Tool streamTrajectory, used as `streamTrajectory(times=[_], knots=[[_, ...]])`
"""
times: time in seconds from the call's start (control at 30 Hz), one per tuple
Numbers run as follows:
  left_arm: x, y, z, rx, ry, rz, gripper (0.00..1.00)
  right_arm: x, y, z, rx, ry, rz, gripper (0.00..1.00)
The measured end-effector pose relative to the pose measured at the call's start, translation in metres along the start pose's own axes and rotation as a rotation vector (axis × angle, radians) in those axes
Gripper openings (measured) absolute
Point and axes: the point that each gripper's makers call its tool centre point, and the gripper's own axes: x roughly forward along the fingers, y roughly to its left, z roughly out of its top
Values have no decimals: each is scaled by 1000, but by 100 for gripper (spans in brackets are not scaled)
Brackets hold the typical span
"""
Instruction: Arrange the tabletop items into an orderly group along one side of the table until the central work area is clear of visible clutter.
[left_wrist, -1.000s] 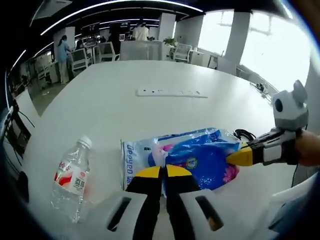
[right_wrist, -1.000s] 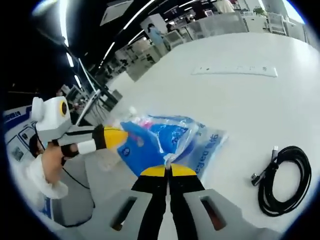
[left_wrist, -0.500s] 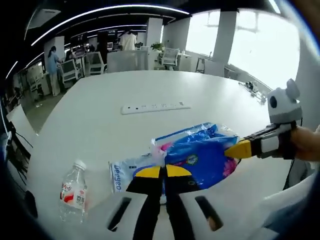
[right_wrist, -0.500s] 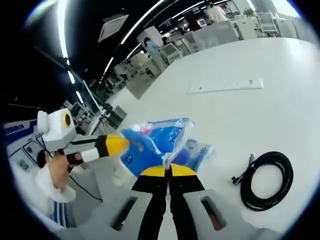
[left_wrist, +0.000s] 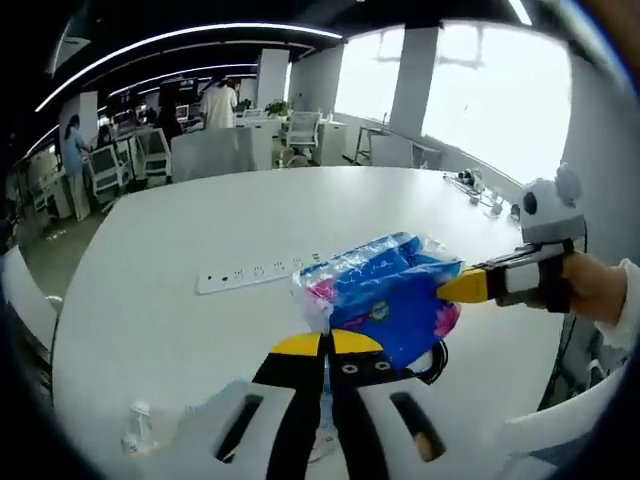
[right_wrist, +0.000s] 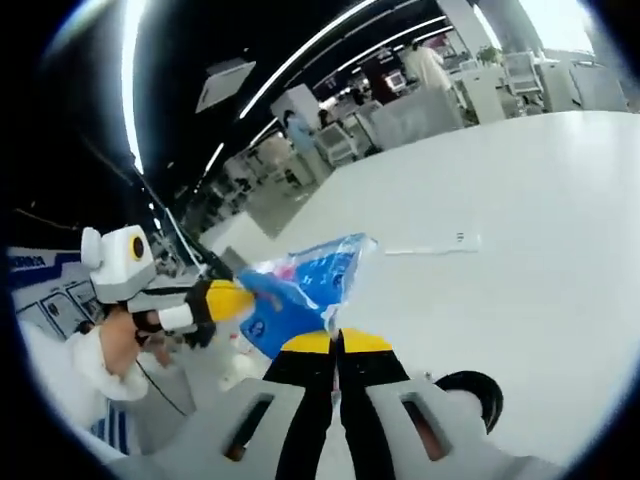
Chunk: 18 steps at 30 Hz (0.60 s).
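Blue tissue pack (left_wrist: 385, 300) above table (left_wrist: 150, 300) | left gripper (left_wrist: 325, 343), right gripper (right_wrist: 337, 341) jaws clamped on opposite ends

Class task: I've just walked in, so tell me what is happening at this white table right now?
A person holds a gripper in each hand. The left gripper and right gripper are both shut on a blue plastic packet, held above the white table. A power strip lies beyond it, and a water bottle sits near the table's edge.

Blue plastic packet (left_wrist: 385, 300) held above the white table (left_wrist: 180, 290), tilted.
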Motion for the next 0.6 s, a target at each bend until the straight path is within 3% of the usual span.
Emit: streamTrajectory(times=[0.13,0.33,0.47,0.6], knots=[[11,-12,32,56,-13,-38,0,-14,-12,31,-2,-34,-11,0],[24,-18,65,64,-41,-46,0,-23,-22,57,-19,-64,-28,0],[35,-21,73,54,-42,-59,0,-26,-33,65,3,-84,-32,0],[48,-26,69,67,-25,-68,0,-25,-45,62,9,-76,-40,0]])
